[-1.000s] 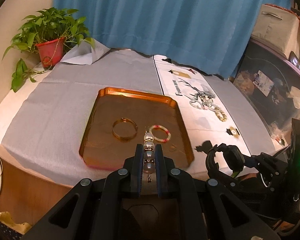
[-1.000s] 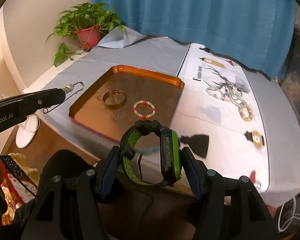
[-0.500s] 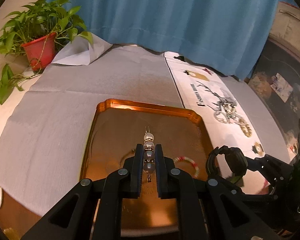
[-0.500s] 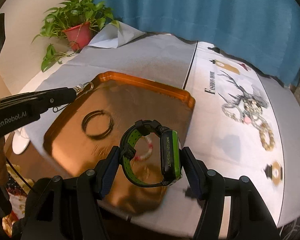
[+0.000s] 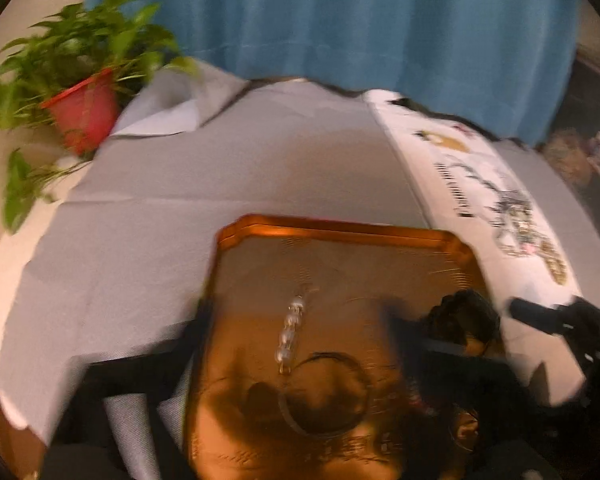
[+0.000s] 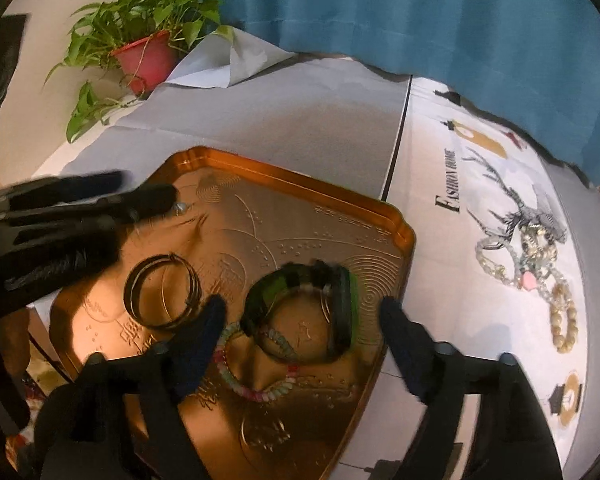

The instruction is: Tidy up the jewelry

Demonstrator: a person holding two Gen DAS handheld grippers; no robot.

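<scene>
An orange tray (image 6: 284, 178) lies on the grey cloth. My right gripper (image 6: 302, 312) hangs over its right half with jaws opening; the black-and-green watch (image 6: 340, 304) sits between the fingers, free of both pads, over a red-and-white bead bracelet (image 6: 256, 376). A gold bangle (image 6: 162, 296) lies to the left. My left gripper (image 5: 296, 320) is blurred, its jaws opening wide. The clear bead piece (image 5: 289, 332) lies loose between its fingers on or just above the tray. In the right wrist view the left gripper (image 6: 146, 190) is over the tray's far left corner.
A potted plant (image 6: 144, 52) in a red pot stands at the back left. A white printed cloth (image 6: 452, 184) on the right carries a heap of necklaces (image 6: 528, 248) and a gold bead bracelet (image 6: 564, 320). A blue curtain (image 6: 400, 8) hangs behind the table.
Both grippers moved forward and down over the tray. The left one let go of the bead piece and spread wide. The right one opened off the watch.
</scene>
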